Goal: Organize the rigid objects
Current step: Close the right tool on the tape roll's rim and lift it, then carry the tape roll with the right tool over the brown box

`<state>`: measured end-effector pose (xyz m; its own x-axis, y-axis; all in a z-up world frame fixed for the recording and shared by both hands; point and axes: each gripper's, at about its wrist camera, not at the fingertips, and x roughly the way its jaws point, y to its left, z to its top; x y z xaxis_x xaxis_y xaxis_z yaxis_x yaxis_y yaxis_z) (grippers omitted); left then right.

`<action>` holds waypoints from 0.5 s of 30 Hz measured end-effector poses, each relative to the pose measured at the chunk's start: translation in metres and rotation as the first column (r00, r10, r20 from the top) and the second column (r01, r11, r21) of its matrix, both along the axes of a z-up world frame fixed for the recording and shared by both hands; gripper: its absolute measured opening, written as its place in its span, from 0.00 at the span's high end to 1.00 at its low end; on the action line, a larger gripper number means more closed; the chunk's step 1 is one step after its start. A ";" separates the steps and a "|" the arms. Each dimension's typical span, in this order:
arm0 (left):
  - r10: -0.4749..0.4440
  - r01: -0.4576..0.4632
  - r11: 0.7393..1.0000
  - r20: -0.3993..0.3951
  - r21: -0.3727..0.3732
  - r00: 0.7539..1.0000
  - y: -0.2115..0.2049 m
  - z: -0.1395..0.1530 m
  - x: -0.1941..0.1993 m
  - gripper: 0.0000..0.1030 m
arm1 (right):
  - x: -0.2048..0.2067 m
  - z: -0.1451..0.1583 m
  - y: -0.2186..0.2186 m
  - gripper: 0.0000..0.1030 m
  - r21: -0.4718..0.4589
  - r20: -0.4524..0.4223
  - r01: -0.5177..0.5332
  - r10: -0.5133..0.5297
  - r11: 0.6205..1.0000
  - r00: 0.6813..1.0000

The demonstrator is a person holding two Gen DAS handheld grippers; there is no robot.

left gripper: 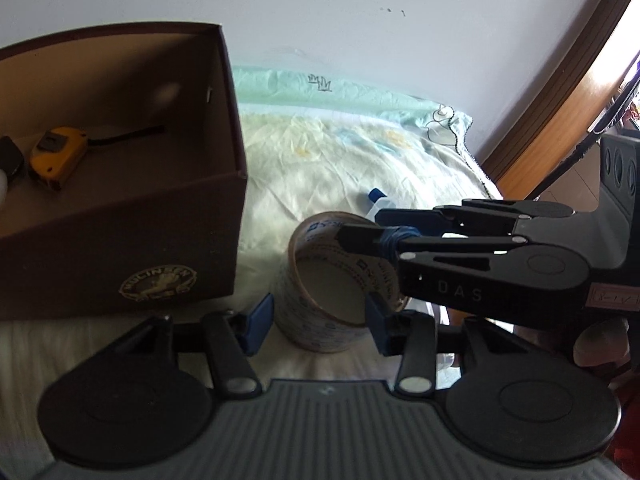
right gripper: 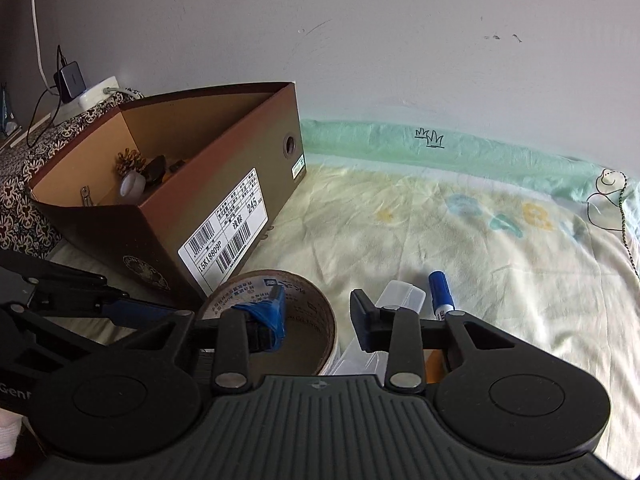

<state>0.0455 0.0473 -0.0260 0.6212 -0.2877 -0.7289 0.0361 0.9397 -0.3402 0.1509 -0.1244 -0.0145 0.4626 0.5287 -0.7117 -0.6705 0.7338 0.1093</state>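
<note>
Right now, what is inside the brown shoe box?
In the shoe box: a yellow tape measure, a pine cone, a white rounded object and dark items. Its near walls hide the rest of the floor.

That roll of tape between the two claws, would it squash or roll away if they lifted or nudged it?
The tape roll probably stays stiff: its thick cardboard core shows inside. It lies tilted on its curved side on the soft bed sheet, so a nudge might roll it, though the cloth should slow it.

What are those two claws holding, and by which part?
Nothing looks clamped yet. The left gripper flanks the tape roll at its sides; the right gripper straddles its upper rim, with gaps showing.
</note>
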 end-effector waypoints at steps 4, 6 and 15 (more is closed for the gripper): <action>-0.001 0.000 1.000 -0.031 -0.015 1.000 0.001 -0.005 0.008 0.58 | 0.008 -0.005 0.006 0.86 -0.031 -0.006 -0.030 0.030 0.999 1.000; -0.003 0.002 1.000 -0.038 -0.006 0.999 0.000 -0.006 0.011 0.62 | 0.013 -0.009 0.009 0.89 -0.040 -0.027 -0.048 0.047 0.998 0.999; 0.020 -0.019 0.999 -0.030 0.047 0.999 0.000 -0.004 0.006 0.85 | -0.006 -0.005 0.007 1.00 -0.018 0.007 -0.024 0.025 1.000 1.000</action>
